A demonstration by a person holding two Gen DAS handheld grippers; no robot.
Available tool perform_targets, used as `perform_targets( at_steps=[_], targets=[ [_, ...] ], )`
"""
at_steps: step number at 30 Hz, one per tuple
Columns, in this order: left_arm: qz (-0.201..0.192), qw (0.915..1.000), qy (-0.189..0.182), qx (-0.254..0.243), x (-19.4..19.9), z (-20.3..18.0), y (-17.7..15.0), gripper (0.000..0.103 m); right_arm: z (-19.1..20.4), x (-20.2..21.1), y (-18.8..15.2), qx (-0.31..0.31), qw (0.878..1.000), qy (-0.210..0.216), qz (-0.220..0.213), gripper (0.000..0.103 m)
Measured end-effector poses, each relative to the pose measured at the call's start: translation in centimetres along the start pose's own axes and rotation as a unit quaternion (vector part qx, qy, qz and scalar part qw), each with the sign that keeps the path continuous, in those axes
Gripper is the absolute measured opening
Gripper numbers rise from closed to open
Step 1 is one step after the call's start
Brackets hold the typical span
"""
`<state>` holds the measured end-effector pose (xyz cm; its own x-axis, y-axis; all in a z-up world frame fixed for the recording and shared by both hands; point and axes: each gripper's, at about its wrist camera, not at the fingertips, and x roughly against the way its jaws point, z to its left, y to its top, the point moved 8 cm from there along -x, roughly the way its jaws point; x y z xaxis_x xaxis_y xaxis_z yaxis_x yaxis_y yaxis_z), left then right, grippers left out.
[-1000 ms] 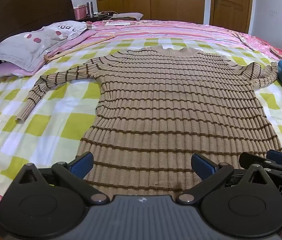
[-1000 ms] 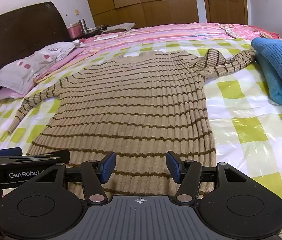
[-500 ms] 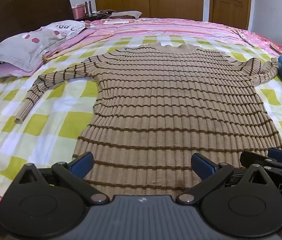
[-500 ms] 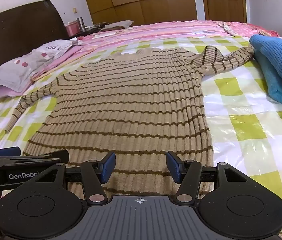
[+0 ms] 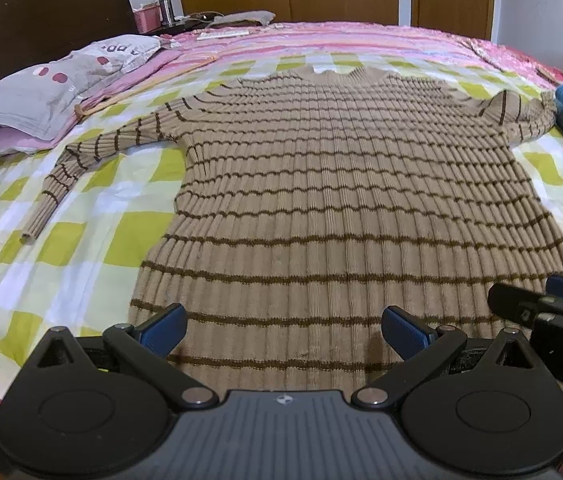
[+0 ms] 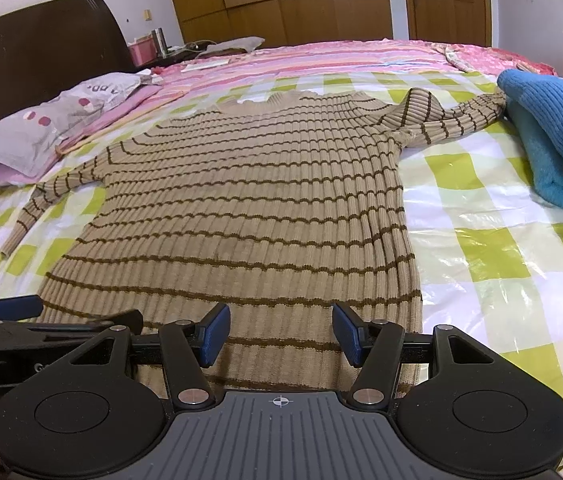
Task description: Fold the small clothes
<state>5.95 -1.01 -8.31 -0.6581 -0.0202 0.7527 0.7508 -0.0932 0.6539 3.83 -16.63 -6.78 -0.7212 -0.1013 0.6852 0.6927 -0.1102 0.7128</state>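
Both wrist views sit low and close at the hem of the striped sweater (image 5: 341,200), facing along it toward its collar. The left view looks from the hem's left half, the right view (image 6: 249,208) from its right half. Both share the whole sweater.

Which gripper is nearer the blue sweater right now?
Right. The right gripper sits over the striped sweater's hem nearer the blue sweater; the left gripper is farther across.
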Motion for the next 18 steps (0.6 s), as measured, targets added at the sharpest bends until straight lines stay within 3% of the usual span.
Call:
perform_targets(
  at_steps=[18],
  targets=[
    [0.036, 0.9988, -0.02, 0.027, -2.0, 0.7, -1.5, 0.103, 0.0, -0.5, 0.1, 0.004, 1.0, -0.004, 0.004, 0.057]
  ],
)
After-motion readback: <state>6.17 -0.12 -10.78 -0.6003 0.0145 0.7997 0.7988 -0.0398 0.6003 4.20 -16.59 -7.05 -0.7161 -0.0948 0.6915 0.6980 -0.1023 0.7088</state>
